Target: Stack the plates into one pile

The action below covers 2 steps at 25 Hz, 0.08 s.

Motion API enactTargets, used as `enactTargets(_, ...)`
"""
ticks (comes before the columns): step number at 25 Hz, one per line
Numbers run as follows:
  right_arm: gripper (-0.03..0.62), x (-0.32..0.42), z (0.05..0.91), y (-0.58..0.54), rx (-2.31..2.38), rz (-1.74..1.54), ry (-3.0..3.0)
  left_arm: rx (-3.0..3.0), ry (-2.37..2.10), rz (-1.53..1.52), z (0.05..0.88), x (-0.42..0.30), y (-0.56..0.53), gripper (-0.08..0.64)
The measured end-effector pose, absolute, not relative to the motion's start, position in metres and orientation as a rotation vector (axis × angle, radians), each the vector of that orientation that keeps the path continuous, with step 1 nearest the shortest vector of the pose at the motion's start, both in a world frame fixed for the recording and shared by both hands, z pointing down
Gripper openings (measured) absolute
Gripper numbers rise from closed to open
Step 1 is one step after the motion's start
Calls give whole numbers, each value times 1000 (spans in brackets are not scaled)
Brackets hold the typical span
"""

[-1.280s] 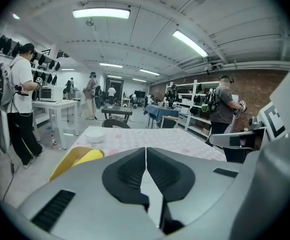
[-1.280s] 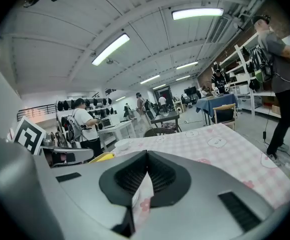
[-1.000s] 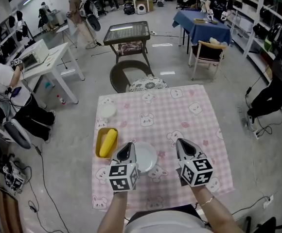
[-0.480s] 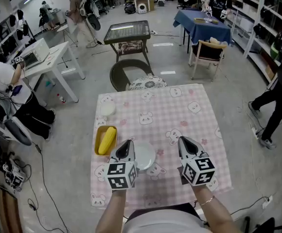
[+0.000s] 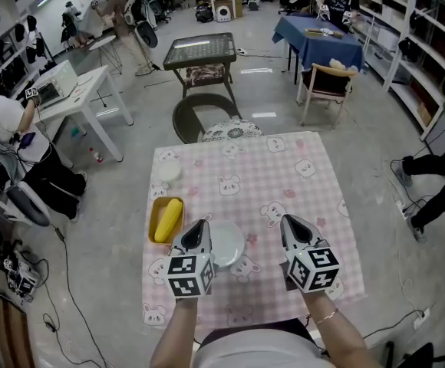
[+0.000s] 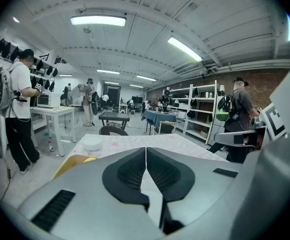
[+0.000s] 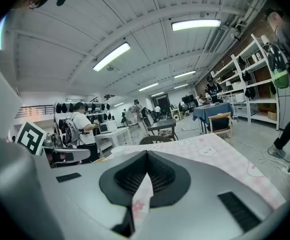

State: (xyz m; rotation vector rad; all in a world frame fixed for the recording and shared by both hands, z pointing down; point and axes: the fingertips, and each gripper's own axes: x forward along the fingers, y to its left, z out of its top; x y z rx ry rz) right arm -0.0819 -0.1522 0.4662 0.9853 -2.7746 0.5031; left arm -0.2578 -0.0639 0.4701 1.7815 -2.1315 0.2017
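Seen from the head view, the person's forearms reach in from the near edge of the worktop (image 5: 284, 179), which wears a pink checked cloth printed with bears. The left tool (image 5: 200, 225) and the right tool (image 5: 288, 221) sit side by side, well apart, both pointing away from the person.

Only the gripper views show the jaws plainly. The left tool's jaws are pressed together at the tips with nothing pinched, and a pale sliver shows through the gap behind them. The right tool's jaws are likewise pressed together and empty, with the pink cloth showing in that gap.

The head view alone shows the white plate (image 5: 230, 245), which lies between the two tools with its left edge tucked under the left tool's nose; whether they touch I cannot tell. Just left of it is a yellow dish (image 5: 155, 225) holding a corn cob (image 5: 169, 220). From the left gripper view only its edge peeks over the tool's body.

Farther along the left side, apart from the others, a small white dish (image 5: 169, 172) stands alone, and the left gripper view shows it clearly. Beyond the far edge stands a round-backed chair (image 5: 196, 117).
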Motion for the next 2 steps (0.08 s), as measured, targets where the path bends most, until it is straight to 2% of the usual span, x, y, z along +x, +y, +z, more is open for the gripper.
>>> enactTargets(2, 3, -80, 464, -151, 985, 500, -2776, 1781, -2132, 203, 469, -256, -62, 25)
